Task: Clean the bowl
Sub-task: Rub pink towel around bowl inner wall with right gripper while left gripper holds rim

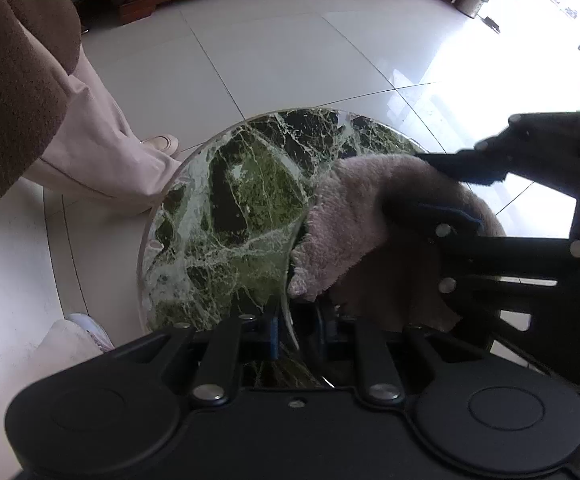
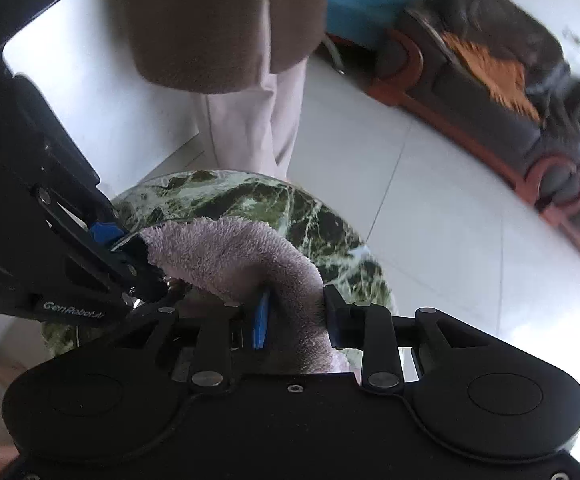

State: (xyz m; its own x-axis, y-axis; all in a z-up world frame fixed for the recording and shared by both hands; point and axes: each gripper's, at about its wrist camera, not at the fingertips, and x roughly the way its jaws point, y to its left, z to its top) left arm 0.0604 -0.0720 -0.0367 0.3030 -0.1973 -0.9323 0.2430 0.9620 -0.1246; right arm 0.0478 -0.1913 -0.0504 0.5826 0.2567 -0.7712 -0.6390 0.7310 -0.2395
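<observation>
Nearest the lens in the left wrist view, the left gripper (image 1: 297,320) is seen from behind its black housing. Its two fingers with blue pads are clenched on the thin rim of a clear glass bowl (image 1: 294,240). The bowl is held above a round green marble table top (image 1: 230,200), whose white veining is visible through the glass. No print or label is found on the bowl.

A pale pink terry cloth (image 1: 341,220) is grasped by the right gripper (image 1: 441,190), which enters from the right edge. The cloth is bunched between the two fingers and lies against the glass wall, just beside the clamped part of the rim. Whether it touches the inner or the outer face cannot be told.

From the right wrist view, the same cloth (image 2: 230,252) is confirmed between the fingers of the right gripper (image 2: 295,312), with one blue pad pressed into the pile. The left gripper (image 2: 130,252) is seen at the left, gripping the glass rim (image 2: 130,238). White lettering (image 2: 72,309) on its housing is read as "GenRobot.AI". No other writing is legible in either view.

White glossy floor tiles (image 1: 290,60) surround the table. A person's brown fleecy coat (image 1: 10,80) and pale trousers (image 1: 102,140) are recorded close beside the table. A dark sofa with a reddish wooden frame (image 2: 489,100) is noted beyond, blurred.
</observation>
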